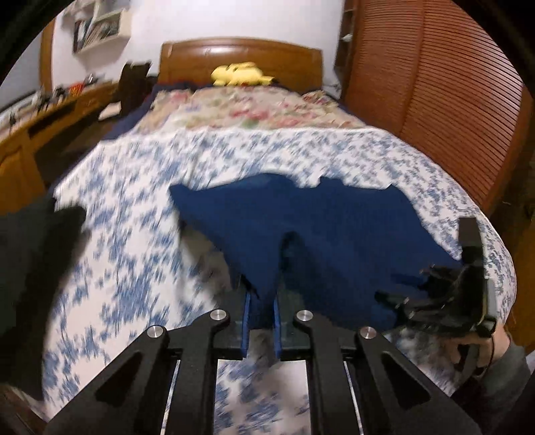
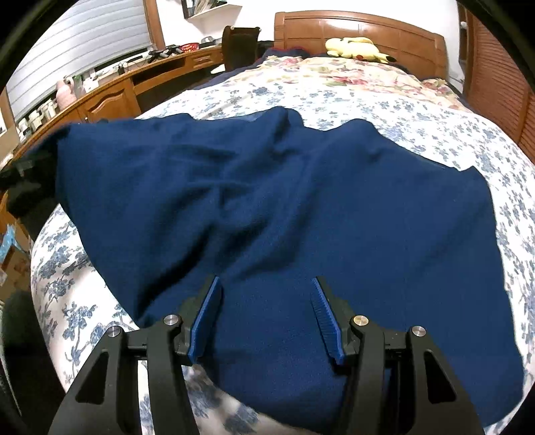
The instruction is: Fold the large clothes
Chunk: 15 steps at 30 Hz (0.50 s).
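Note:
A large navy blue garment point(image 2: 301, 207) lies spread on the bed's blue-flowered white cover point(image 2: 384, 110). My left gripper point(image 1: 260, 301) is shut on an edge of the garment point(image 1: 317, 227) and holds it lifted off the cover; that view is motion-blurred. My right gripper point(image 2: 267, 294) is open, its blue pads point(image 2: 326, 311) standing wide apart just over the garment's near part. The right gripper also shows in the left wrist view point(image 1: 468, 287) at the garment's right edge, held by a hand.
A yellow plush toy point(image 2: 357, 47) lies by the wooden headboard point(image 2: 361, 26). A floral quilt point(image 2: 351, 73) covers the far bed. A wooden desk point(image 2: 110, 90) with clutter runs along the left. A slatted wooden wardrobe point(image 1: 434, 83) stands right.

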{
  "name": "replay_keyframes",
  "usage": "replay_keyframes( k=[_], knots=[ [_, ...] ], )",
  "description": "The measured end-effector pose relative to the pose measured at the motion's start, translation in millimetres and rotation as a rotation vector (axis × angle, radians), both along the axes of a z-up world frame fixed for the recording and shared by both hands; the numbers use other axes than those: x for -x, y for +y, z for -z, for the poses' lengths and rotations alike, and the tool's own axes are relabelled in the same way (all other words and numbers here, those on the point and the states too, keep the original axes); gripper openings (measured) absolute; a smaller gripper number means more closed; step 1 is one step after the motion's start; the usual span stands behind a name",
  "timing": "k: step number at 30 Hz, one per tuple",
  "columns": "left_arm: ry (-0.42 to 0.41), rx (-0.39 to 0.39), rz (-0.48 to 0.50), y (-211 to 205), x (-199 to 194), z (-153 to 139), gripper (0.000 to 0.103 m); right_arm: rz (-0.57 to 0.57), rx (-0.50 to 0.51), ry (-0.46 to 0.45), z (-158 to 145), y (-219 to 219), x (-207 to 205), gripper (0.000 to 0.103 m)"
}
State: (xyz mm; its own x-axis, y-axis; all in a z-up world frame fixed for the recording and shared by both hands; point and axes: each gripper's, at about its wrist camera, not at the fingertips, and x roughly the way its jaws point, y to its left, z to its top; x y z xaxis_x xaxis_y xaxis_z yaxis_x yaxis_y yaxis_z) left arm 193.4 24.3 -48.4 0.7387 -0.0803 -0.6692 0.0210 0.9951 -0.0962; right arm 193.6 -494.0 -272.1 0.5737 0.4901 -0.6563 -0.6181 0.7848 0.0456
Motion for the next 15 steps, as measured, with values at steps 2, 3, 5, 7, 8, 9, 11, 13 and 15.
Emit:
replay_keyframes(
  k=[2, 3, 5, 7, 8, 9, 11, 13, 15],
  knots=[
    [-0.023, -0.021, 0.032, -18, -7, -16, 0.011, 0.016, -0.004, -0.016, -4, -14, 2, 0.057],
    [-0.034, -0.031, 0.051, -29, -11, -24, 0.011, 0.027, -0.013, -0.024, -7, -23, 2, 0.057],
    [-0.052, -0.059, 0.100, -60, -18, -37, 0.010, 0.053, -0.043, -0.036, -15, -47, 2, 0.057],
    [-0.057, -0.081, 0.147, -89, -25, -44, 0.010, 0.082, -0.083, -0.049, -24, -74, 2, 0.057],
    [-0.058, -0.091, 0.175, -105, -28, -46, 0.010, 0.096, -0.100, -0.056, -27, -87, 3, 0.057],
    [-0.058, -0.098, 0.202, -120, -31, -47, 0.010, 0.119, -0.113, -0.063, -29, -103, 4, 0.057],
    [-0.052, -0.109, 0.266, -153, -37, -46, 0.009, 0.160, -0.125, -0.073, -29, -131, 6, 0.057],
    [-0.039, -0.108, 0.320, -182, -43, -41, 0.009, 0.197, -0.130, -0.073, -27, -156, 6, 0.057],
    [-0.025, -0.106, 0.359, -207, -47, -33, 0.009, 0.237, -0.136, -0.063, -23, -181, 5, 0.057]
  ],
)
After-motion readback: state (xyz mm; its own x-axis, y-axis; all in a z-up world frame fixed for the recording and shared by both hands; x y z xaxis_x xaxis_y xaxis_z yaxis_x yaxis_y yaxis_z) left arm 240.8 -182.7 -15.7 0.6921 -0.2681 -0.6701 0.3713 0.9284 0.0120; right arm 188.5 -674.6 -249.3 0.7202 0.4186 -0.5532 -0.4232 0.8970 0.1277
